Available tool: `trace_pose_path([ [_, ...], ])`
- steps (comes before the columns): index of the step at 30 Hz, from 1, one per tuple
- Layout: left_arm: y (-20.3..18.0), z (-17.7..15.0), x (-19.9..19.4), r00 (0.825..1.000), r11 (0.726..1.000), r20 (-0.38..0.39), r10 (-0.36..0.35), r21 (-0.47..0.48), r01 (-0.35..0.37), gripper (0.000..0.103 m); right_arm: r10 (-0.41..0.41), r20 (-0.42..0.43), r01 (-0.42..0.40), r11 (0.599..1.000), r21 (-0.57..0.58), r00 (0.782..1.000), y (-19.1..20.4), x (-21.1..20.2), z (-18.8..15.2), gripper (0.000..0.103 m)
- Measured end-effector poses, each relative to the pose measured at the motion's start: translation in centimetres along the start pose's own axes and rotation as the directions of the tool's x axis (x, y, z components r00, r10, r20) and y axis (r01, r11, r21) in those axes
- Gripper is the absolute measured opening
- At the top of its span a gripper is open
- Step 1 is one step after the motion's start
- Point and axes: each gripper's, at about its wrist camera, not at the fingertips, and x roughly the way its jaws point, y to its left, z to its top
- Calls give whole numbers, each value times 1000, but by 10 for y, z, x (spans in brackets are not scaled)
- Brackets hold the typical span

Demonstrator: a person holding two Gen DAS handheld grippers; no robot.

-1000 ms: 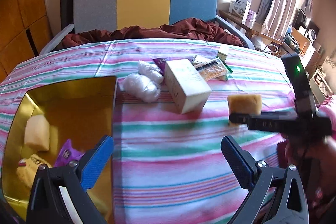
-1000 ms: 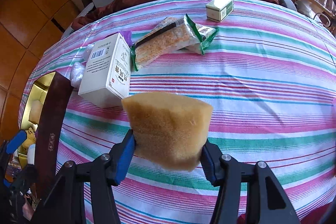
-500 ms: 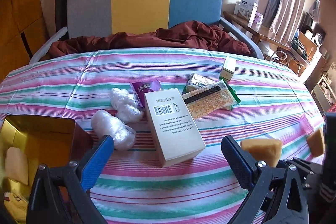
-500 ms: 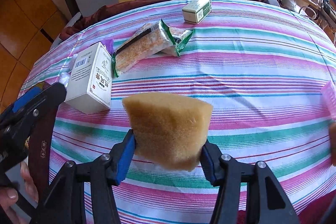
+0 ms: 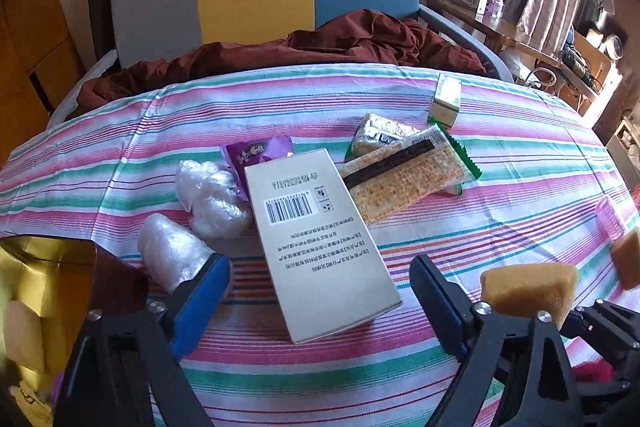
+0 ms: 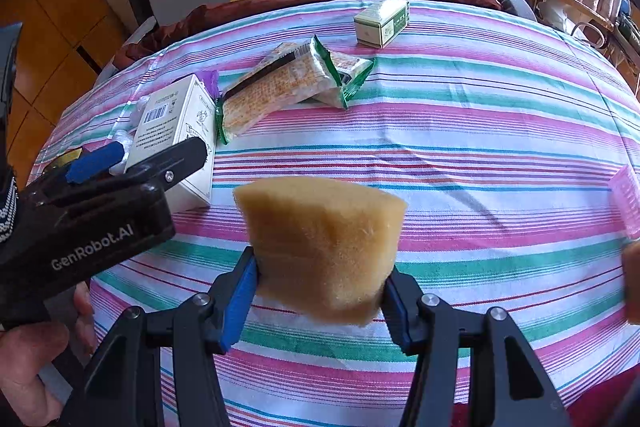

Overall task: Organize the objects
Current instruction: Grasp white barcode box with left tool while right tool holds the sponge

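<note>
- At the far left of the left wrist view, a gold-lined open box (image 5: 48, 259) sits on the striped tablecloth (image 5: 500, 155), with pale items inside it.
- Just right of the box lie two crinkled clear plastic bundles (image 5: 208, 199), one touching the left gripper's blue left pad.
- The left gripper (image 5: 320, 301) has its jaws apart and they have just been closing; the near end of a tall white carton with a barcode (image 5: 316, 239), lying flat, is between the pads, which do not press on it.
- A purple snack packet (image 5: 260, 153) peeks out from under the carton's far end.
- Right of the carton lie a green-edged cracker pack (image 5: 404, 175) and a smaller packet behind it, overlapping.
- Farther back stands a small green-and-white box (image 5: 446, 99).
- The right gripper (image 6: 318, 297) is clamped on a tan sponge block (image 6: 320, 243), held above the cloth.
- At the right edge lie a pink ridged roller (image 6: 626, 199) and another tan piece just beside it.
</note>
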Motion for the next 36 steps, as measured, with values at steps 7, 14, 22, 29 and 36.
trace_pose_path([
  [7, 10, -12, 17, 998, 999, -64, -24, -36, 21, 56, -1, -2, 1, 1000, -5, 1000, 2, 1, 1, 57],
  [14, 20, -22, 7, 997, 996, -38, -74, -49, 73, 51, 3, 4, -3, 1000, -9, 1000, 1, 1, 1, 57],
  [22, 36, -43, -14, 991, 989, -11, -131, -74, 130, 50, 6, 12, -6, 1000, -12, 1000, 0, 1, 0, 57],
  [29, 51, -58, -40, 984, 977, 32, -173, -123, 176, 50, 11, 21, -10, 1000, -21, 1000, 3, 1, -1, 56],
  [36, 75, -57, -81, 975, 962, 112, -193, -173, 210, 50, 7, 26, -6, 999, -32, 1000, 5, 1, -1, 56],
])
